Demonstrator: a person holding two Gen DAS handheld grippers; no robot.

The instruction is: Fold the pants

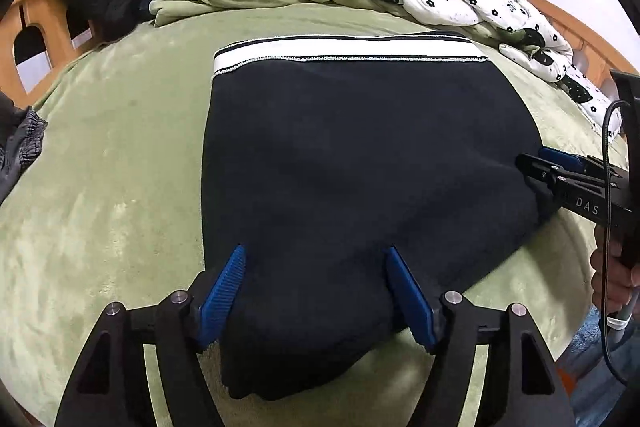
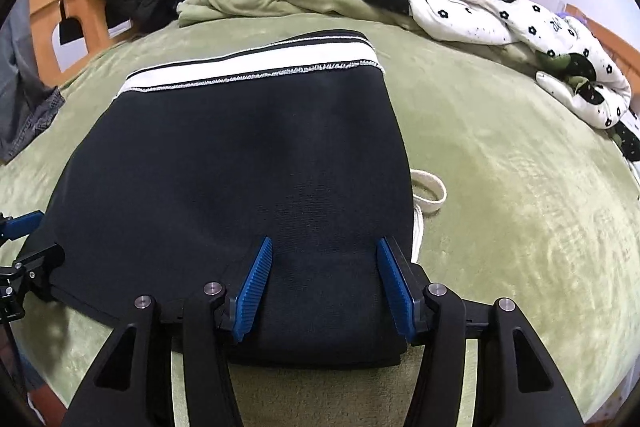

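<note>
Both grippers sit at the near edge of the dark pants [image 1: 360, 155], left gripper [image 1: 316, 291] and right gripper [image 2: 324, 287] each with blue fingers apart astride the thick fold, seemingly to pinch it; pants lie flat on the green bed [image 2: 520, 227], waistband [image 2: 256, 67] farthest

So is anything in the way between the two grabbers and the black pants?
No, nothing visible is in the way. The left gripper and the right gripper both have their blue fingers spread open around the near edge of the black pants, with only pants fabric between them. The white cord loop lies off to the side on the green blanket.
</note>
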